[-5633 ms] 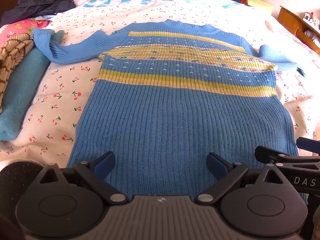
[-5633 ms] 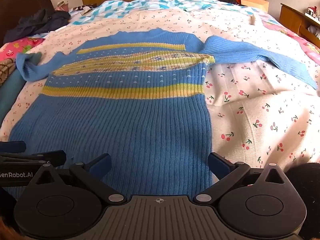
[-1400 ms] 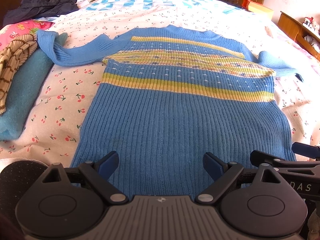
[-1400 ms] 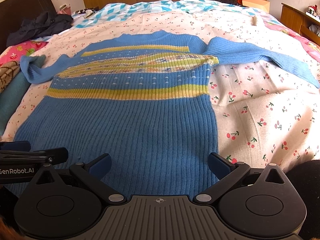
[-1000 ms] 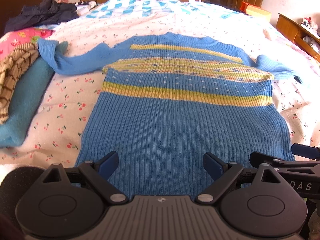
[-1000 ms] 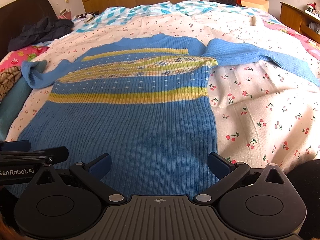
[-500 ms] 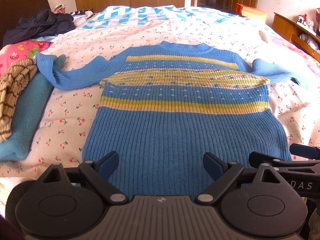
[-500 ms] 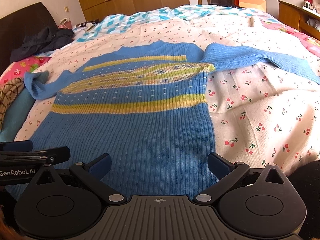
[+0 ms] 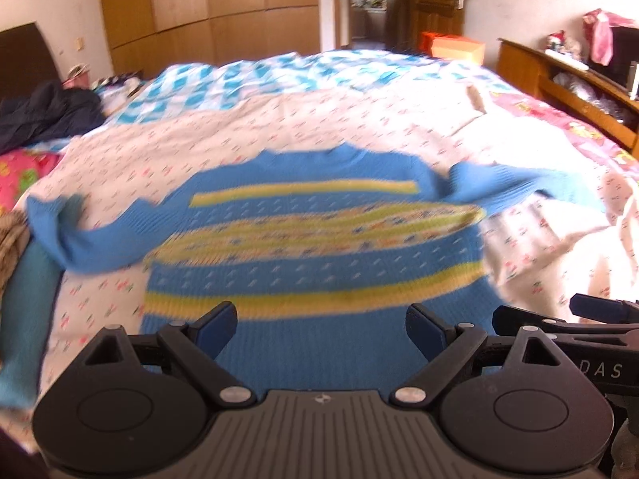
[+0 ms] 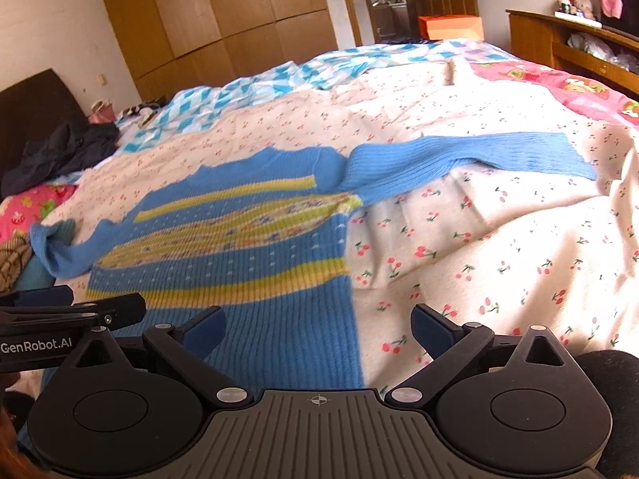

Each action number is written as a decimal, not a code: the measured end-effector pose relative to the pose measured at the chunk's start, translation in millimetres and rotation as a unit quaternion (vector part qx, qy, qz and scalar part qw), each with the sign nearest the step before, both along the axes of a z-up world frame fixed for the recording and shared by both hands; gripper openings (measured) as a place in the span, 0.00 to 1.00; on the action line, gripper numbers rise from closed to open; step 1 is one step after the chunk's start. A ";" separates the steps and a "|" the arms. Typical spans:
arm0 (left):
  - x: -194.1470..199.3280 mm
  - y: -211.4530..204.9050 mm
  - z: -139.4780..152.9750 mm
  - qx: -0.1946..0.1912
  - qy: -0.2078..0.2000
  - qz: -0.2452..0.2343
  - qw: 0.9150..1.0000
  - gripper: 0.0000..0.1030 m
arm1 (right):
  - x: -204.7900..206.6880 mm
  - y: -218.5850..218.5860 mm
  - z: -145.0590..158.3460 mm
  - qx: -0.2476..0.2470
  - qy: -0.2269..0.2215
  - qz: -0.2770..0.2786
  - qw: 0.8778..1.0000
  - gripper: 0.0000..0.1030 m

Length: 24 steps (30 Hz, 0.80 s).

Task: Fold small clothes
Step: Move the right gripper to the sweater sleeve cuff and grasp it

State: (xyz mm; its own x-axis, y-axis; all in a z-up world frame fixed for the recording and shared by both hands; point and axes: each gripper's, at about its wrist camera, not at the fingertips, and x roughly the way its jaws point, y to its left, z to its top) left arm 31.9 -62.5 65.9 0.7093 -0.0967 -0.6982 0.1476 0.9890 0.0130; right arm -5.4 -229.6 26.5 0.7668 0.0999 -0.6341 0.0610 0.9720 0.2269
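Blue knit sweater (image 9: 319,263) flat on bed (image 10: 499,239), unfolded; my left claw (image 9: 321,329) and right claw (image 10: 317,329) gape wide, empty; folding all ahead.

A sweater (image 9: 319,263) lies flat on the bed (image 9: 359,127), neck toward the far side, one sleeve (image 9: 100,239) stretched left and the other sleeve (image 10: 471,159) right. Left of it sits a pile of clothes (image 9: 24,279); behind the bed stands a wardrobe (image 9: 223,12), and a shelf (image 9: 559,76) runs along the right.
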 end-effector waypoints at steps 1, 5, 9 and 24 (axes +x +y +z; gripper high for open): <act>5.4 -7.8 3.3 -0.004 -0.002 -0.011 1.000 0.92 | 1.5 -8.4 3.3 0.004 -0.006 -0.011 1.000 0.95; 24.1 -46.0 12.8 -0.009 -0.012 -0.055 0.998 0.92 | 8.9 -55.2 16.3 0.026 -0.035 -0.061 0.997 0.90; 46.0 -88.7 16.3 -0.014 -0.014 -0.090 0.996 0.92 | 19.9 -111.7 20.8 0.060 -0.052 -0.116 0.990 0.81; 103.4 -189.6 -4.6 -0.029 0.006 -0.131 0.991 0.93 | 82.4 -275.8 -50.7 0.293 -0.063 -0.282 0.911 0.60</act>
